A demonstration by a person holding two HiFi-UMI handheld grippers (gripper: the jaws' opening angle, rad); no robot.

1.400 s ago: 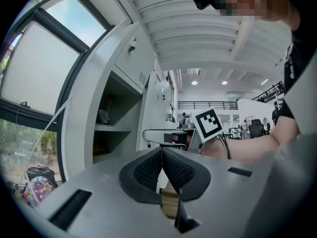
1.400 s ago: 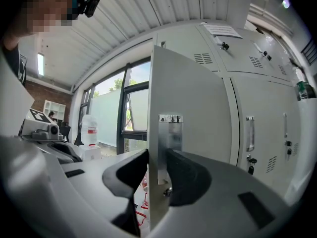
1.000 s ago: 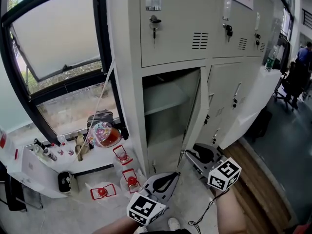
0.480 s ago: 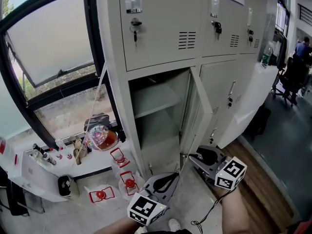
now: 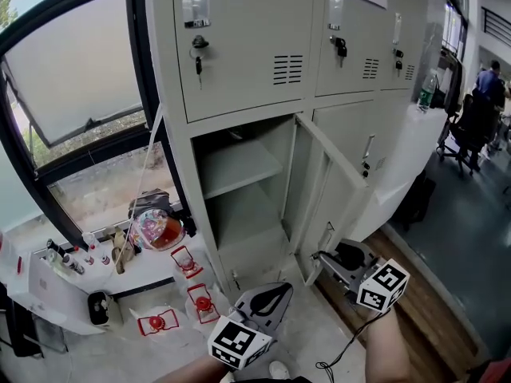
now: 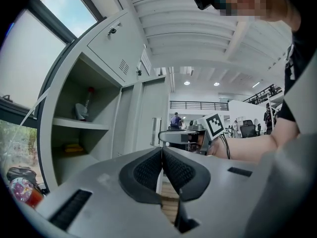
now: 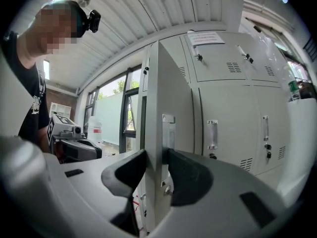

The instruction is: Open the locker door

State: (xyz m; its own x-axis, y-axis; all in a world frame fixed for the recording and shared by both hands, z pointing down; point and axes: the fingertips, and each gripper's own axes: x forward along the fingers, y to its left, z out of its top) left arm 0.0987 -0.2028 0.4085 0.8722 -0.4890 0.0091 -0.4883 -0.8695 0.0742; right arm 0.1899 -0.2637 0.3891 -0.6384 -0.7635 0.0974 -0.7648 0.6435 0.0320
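The lower-left locker door (image 5: 329, 183) stands swung out to the right, its edge toward me. Its compartment (image 5: 239, 202) shows a bare shelf. My right gripper (image 5: 322, 262) is low at the door's bottom edge. In the right gripper view the door edge (image 7: 171, 93) and its handle plate (image 7: 168, 133) sit between the pads of the right gripper (image 7: 156, 168), which press on both sides. My left gripper (image 5: 281, 289) hangs in front of the locker, and in its own view the left gripper (image 6: 162, 155) is shut with its pads together on nothing.
Upper lockers (image 5: 247, 38) carry keys in their locks. A window ledge (image 5: 80, 266) at left holds small bottles and a round colourful jar (image 5: 157, 230). Red-framed items (image 5: 200, 302) lie on the floor. A person (image 5: 485, 82) sits far right by office chairs.
The locker door has swung further out to the right with my right gripper on its lower edge. My left gripper has stayed where it was.
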